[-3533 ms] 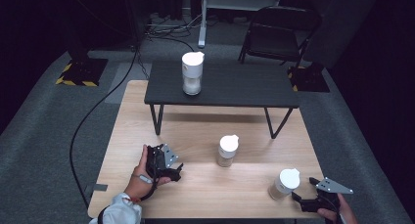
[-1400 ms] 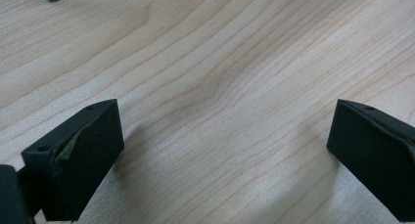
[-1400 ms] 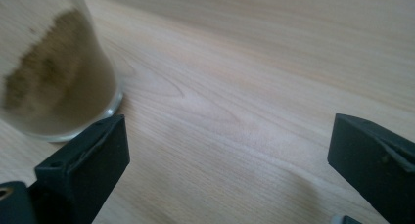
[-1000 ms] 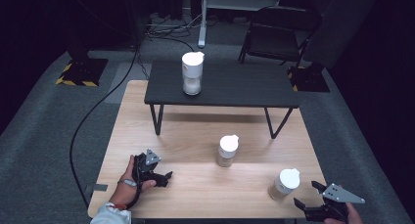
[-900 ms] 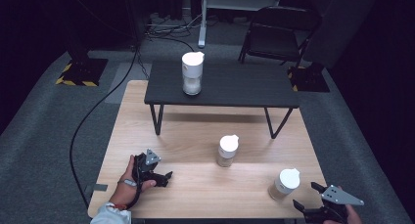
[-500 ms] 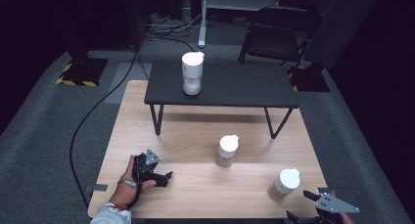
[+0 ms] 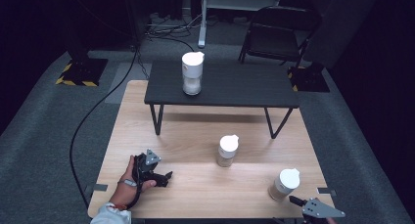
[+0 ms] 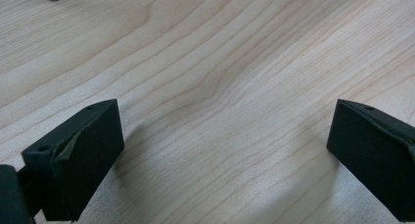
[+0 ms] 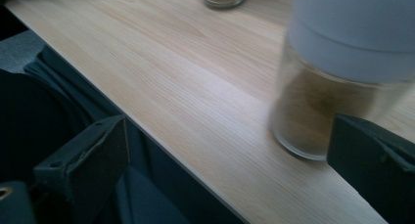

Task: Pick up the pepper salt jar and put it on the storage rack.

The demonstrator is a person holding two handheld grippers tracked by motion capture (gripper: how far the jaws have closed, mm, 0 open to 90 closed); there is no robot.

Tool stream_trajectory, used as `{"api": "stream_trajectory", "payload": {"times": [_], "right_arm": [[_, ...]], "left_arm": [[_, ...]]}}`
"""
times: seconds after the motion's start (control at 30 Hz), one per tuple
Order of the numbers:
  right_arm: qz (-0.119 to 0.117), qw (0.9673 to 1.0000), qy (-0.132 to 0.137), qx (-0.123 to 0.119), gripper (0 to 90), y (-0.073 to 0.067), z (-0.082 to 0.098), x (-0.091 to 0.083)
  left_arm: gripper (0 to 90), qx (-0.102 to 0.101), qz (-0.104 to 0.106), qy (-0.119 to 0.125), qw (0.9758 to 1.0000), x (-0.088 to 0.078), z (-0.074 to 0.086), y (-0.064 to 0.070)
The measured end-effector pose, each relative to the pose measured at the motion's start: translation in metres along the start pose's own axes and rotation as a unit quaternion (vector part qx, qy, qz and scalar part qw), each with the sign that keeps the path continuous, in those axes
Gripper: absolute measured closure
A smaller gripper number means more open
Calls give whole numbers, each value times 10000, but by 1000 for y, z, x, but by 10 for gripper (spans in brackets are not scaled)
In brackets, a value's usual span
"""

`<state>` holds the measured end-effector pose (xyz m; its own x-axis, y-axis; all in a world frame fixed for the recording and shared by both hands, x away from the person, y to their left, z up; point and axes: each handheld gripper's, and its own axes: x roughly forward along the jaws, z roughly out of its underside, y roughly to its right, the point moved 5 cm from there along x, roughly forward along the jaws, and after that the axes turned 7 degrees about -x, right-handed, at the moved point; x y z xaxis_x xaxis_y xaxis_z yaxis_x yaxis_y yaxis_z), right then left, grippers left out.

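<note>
Grippers sat at the near edge of the wooden table (image 7: pixel 195 136), 1 at each end. The right gripper (image 7: pixel 299 203) hung at the near right corner, partly off the edge, with its jaws spread wide and nothing between them. Just beyond it stood the nearest jar (image 7: pixel 284 184), glass with a white lid, close to that corner; in the right gripper view the jar (image 9: pixel 337 77) rose beside the right-hand jaw, not gripped. The left gripper (image 7: pixel 164 177) lay low over the wood near the near left corner, held in a hand (image 7: pixel 128 182), jaws released and far apart over bare grain. A second jar (image 7: pixel 227 150) stood mid-table. Farther off, a third jar (image 7: pixel 192 73) stood on the small black table (image 7: pixel 244 84) set across the far edge.
</note>
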<state>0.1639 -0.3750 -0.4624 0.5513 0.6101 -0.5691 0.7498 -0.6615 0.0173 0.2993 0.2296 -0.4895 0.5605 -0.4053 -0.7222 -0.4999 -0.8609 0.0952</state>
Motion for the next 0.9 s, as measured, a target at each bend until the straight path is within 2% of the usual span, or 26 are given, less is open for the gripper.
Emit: {"api": "stream_trajectory", "payload": {"times": [0.07, 0.13, 0.23, 0.3, 0.5, 0.63, 0.73, 0.9], "right_arm": [[135, 9998, 51, 148, 15, -8, -3, 6], [161, 9996, 66, 223, 14, -10, -4, 9], [328, 9989, 109, 305, 18, -19, -6, 14], [319, 9989, 173, 305, 15, -22, -6, 15], [281, 9988, 99, 391, 15, -31, -8, 23], [378, 9975, 149, 586, 16, -41, -11, 31], [448, 9969, 212, 606, 16, -50, -15, 39], [585, 9946, 329, 788, 18, -57, -17, 47]], "left_arm": [[1, -5, -1, 1, 10000, 0, 0, 0], [1, -5, 0, 4, 10000, 0, 0, 0], [1, -5, -1, 4, 10000, 0, 0, 0], [1, -4, -1, 4, 10000, 0, 0, 0], [1, -3, 0, 4, 10000, 0, 0, 0], [1, -3, -4, 3, 10000, 0, 0, 0], [1, -4, -2, 5, 10000, 0, 0, 0], [1, -3, -2, 4, 10000, 0, 0, 0]]}}
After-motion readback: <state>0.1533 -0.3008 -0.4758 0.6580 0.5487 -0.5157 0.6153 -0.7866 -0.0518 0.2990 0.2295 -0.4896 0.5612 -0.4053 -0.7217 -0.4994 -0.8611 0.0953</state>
